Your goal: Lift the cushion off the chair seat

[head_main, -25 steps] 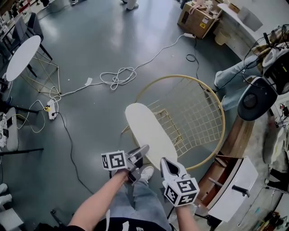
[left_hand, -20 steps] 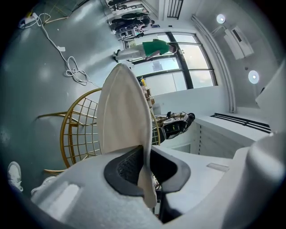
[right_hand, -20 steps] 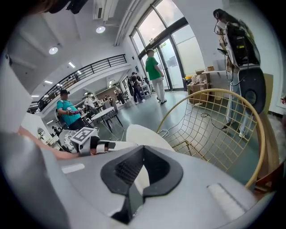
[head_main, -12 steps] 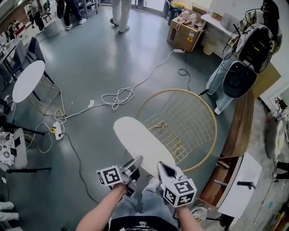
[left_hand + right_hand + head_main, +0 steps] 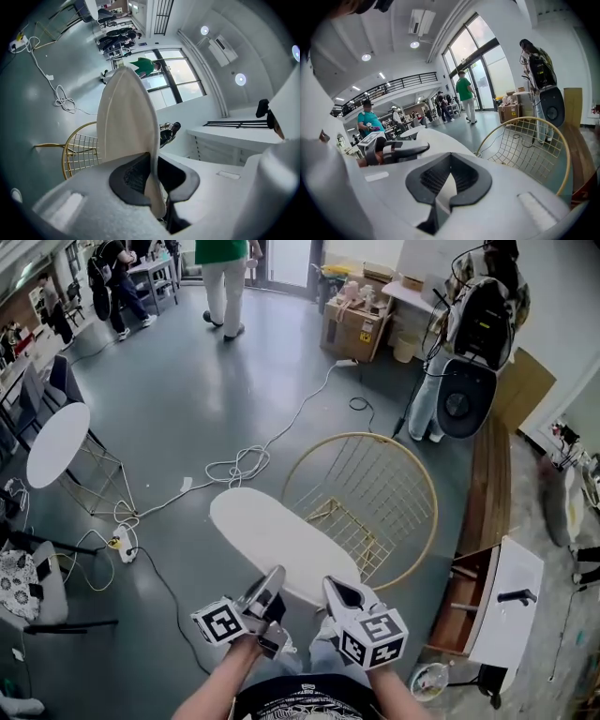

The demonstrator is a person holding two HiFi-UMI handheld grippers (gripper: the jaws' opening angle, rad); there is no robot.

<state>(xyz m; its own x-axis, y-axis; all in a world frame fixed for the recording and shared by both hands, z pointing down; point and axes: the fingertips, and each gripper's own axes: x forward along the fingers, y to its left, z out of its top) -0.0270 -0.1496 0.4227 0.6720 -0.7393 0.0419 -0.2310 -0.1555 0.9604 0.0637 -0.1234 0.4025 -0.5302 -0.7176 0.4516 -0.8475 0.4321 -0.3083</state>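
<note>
The white oval cushion (image 5: 277, 542) hangs in the air to the left of the gold wire chair (image 5: 375, 488), its near edge at my grippers. My left gripper (image 5: 272, 583) is shut on that edge, and my right gripper (image 5: 336, 589) is shut on it beside the left. In the left gripper view the cushion (image 5: 124, 117) stands on edge, pinched thin between the dark pads of the left gripper (image 5: 151, 174), with the chair (image 5: 79, 150) beyond. In the right gripper view the cushion (image 5: 436, 140) lies flat ahead, its rim caught in the right gripper (image 5: 449, 182). The chair's wire seat (image 5: 525, 145) is bare.
A tangle of white cable (image 5: 239, 465) and a power strip (image 5: 124, 542) lie on the floor at left. Further left is a white round table (image 5: 56, 442). A cardboard box (image 5: 354, 329) and a black fan (image 5: 459, 404) stand at the back. A white cabinet (image 5: 511, 615) sits at right. People stand far off.
Both grippers have risen with the cushion held between them. The cushion's near edge has come up and away from the chair, and it now hangs further left of the wire seat.
</note>
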